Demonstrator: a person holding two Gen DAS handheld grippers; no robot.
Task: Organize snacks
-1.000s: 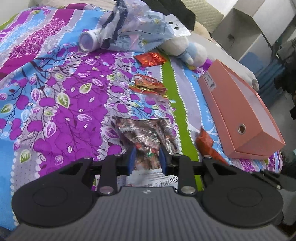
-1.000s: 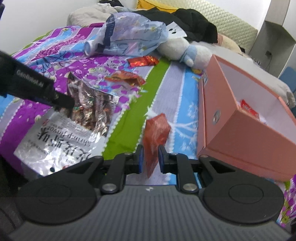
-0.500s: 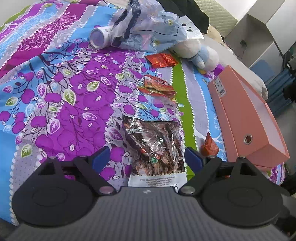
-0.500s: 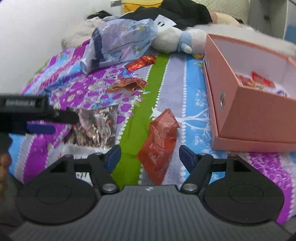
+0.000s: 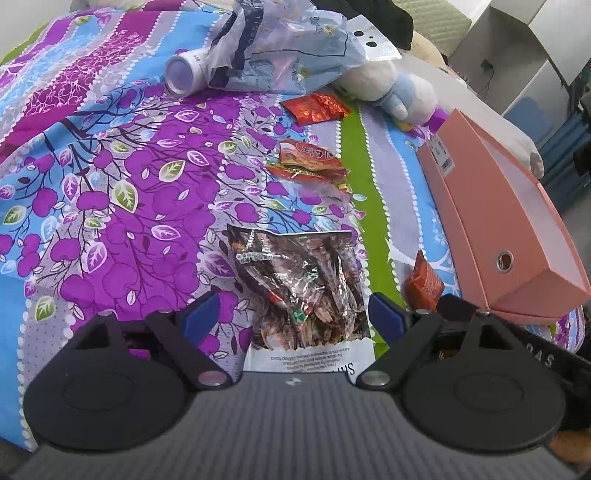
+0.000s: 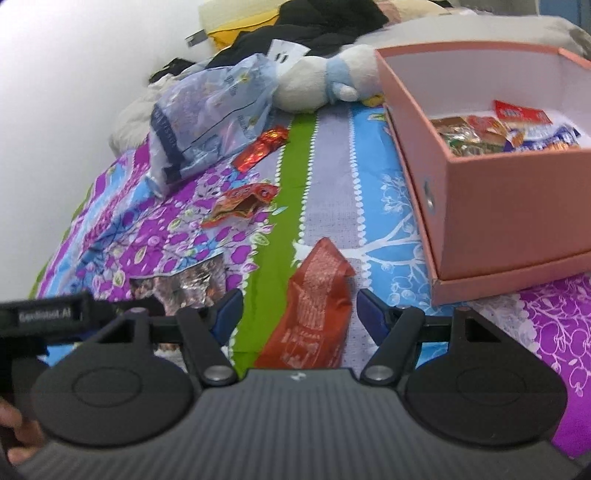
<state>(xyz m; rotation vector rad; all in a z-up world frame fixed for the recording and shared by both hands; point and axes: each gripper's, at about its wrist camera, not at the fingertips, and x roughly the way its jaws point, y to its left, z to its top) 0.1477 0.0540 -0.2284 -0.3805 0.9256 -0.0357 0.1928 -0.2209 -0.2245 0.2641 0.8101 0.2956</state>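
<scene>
A clear bag of dried shrimp snacks (image 5: 306, 284) lies flat on the purple floral bedspread (image 5: 110, 206). My left gripper (image 5: 293, 314) stands open around its near end, pads apart from it. An orange-red packet (image 6: 314, 306) lies on the spread between the fingers of my open right gripper (image 6: 299, 308), untouched. The pink box (image 6: 509, 206) stands to the right, open-topped, with several snack packets (image 6: 480, 136) inside. Two more red packets (image 5: 317, 109) (image 5: 306, 160) lie farther up the bed. The left gripper's body (image 6: 48, 314) shows at the left edge of the right wrist view.
A crumpled blue-printed plastic bag (image 5: 288, 51) and a white tube (image 5: 184, 70) lie at the far end of the bed. A white and blue plush toy (image 5: 391, 88) sits beside them, dark clothing (image 6: 314, 22) behind. White shelving (image 5: 535, 44) stands beyond the bed on the right.
Both grippers opened: the left let go of the shrimp bag, the right let go of the orange-red packet, and both now lie on the bedspread. The right gripper rolled level.
</scene>
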